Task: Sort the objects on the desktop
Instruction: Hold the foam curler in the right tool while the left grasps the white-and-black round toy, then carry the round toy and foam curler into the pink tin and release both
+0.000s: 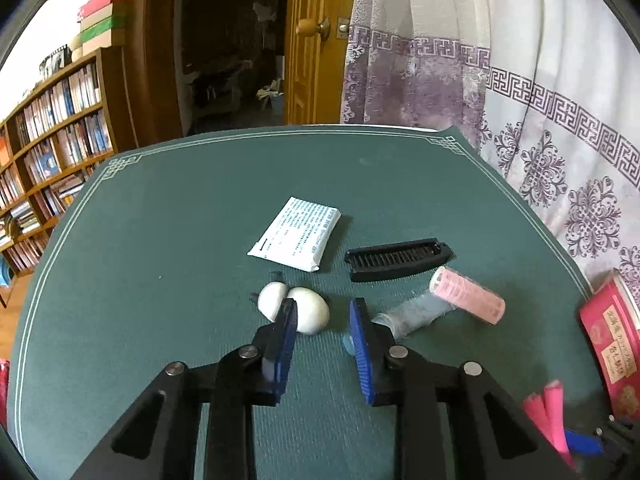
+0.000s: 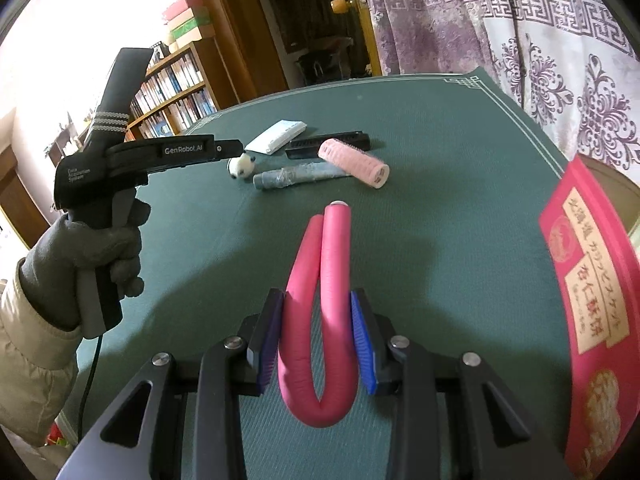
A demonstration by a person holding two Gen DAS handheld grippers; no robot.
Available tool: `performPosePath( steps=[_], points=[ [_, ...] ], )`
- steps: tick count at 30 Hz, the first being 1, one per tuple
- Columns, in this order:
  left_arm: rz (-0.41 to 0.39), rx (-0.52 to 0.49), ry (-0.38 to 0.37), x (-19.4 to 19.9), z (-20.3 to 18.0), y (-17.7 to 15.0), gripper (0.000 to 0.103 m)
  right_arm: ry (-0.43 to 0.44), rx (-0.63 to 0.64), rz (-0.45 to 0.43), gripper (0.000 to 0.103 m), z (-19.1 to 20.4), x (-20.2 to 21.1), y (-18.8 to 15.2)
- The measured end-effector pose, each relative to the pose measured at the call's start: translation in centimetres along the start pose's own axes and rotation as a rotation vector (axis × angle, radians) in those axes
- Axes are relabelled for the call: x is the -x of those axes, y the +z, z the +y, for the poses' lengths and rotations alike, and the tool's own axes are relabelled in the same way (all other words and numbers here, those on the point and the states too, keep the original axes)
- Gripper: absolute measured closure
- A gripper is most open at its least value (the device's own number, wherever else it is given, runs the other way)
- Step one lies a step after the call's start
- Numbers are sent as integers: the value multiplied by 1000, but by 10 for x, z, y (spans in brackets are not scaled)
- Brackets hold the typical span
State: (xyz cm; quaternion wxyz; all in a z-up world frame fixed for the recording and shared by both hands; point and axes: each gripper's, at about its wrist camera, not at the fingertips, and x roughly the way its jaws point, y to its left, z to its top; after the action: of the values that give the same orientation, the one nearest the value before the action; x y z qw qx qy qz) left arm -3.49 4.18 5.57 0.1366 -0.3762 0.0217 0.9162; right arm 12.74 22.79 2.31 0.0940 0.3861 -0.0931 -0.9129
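My right gripper (image 2: 318, 312) is shut on a bent pink foam roller (image 2: 324, 320), folded into a U and held above the green mat (image 2: 440, 200); its two ends show low right in the left wrist view (image 1: 550, 412). My left gripper (image 1: 323, 314) is open and empty, just short of a small white panda toy (image 1: 308, 310). Beside it lie a pale blue tube (image 1: 416, 314), a pink hair roller (image 1: 466, 294), a black folding comb (image 1: 398, 258) and a white tissue pack (image 1: 298, 236). The left gripper's body (image 2: 160, 156) hides part of the panda (image 2: 242, 166) in the right wrist view.
A red lidded box (image 2: 592, 292) stands at the mat's right edge, close to my right gripper; it also shows in the left wrist view (image 1: 612, 340). A patterned curtain (image 1: 540, 120) hangs behind on the right. A bookshelf (image 1: 52, 140) and an open door (image 1: 312, 40) lie beyond the table.
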Motion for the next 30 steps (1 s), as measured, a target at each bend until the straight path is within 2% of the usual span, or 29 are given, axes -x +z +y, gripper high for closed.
performPosePath(
  steps=[1, 3, 5, 12, 14, 15, 16, 23, 30],
  points=[
    [5, 10, 8, -2, 2, -1, 50, -3, -2, 2, 66, 0, 0, -1],
    [-10, 47, 26, -7, 8, 0, 16, -7, -6, 4, 66, 0, 1, -4],
    [-16, 59, 41, -13, 11, 1, 16, -12, -11, 7, 66, 0, 2, -5],
    [48, 92, 64, -51, 23, 3, 16, -26, -24, 13, 66, -5, 3, -6],
    [95, 107, 51, -62, 26, 2, 26, -29, -29, 20, 66, -6, 0, -6],
    [81, 109, 52, -61, 27, 3, 37, -30, -31, 22, 66, -7, -1, -6],
    [83, 107, 35, -60, 26, 3, 43, -31, -33, 24, 66, -8, -2, -6],
    [77, 87, -5, -45, 14, -5, 43, -35, -46, -4, 66, -12, 9, -2],
    [8, 27, -87, 0, -25, 0, 43, -51, -65, -87, 66, -19, 45, 3]
  ],
)
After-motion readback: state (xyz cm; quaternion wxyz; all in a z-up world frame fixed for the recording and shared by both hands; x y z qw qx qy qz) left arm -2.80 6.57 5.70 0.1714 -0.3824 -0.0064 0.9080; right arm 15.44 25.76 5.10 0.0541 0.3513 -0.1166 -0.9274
